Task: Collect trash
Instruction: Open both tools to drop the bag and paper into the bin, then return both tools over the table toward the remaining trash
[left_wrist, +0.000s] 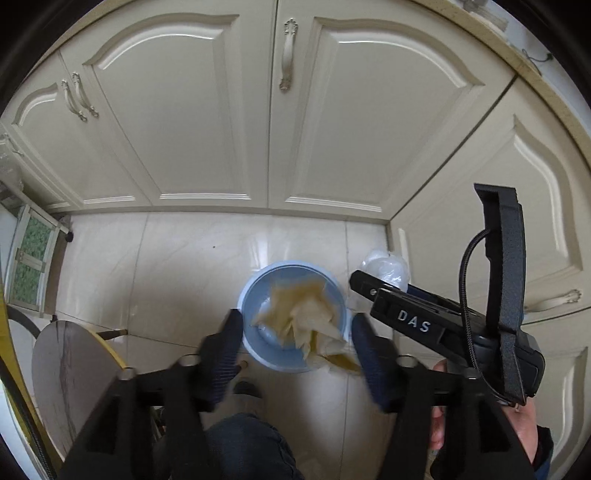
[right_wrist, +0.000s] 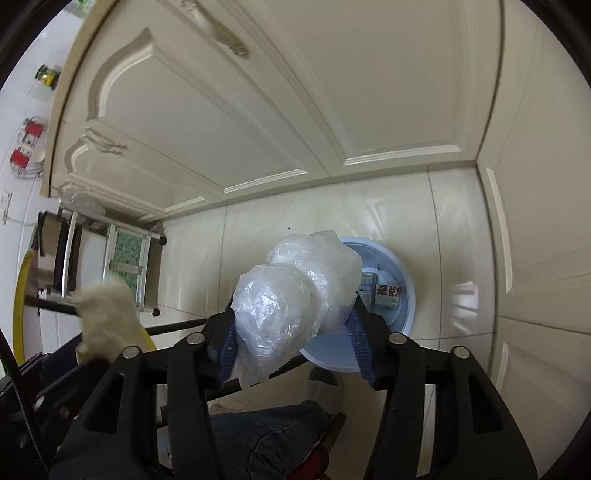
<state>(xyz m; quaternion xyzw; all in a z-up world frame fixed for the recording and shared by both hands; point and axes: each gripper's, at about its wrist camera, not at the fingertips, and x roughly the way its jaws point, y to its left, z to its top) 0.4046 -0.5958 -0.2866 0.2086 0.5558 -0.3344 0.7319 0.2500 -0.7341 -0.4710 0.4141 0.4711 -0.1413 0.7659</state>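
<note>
White letters "DAS" stand on the right gripper body

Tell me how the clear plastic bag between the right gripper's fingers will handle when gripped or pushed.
The clear plastic bag is crumpled thin film, so it likely squashes rather than resists. It bulges well beyond the right gripper, so it is probably light and springy. Its glossy wrinkles suggest it could slip out towards the blue bin.
</note>
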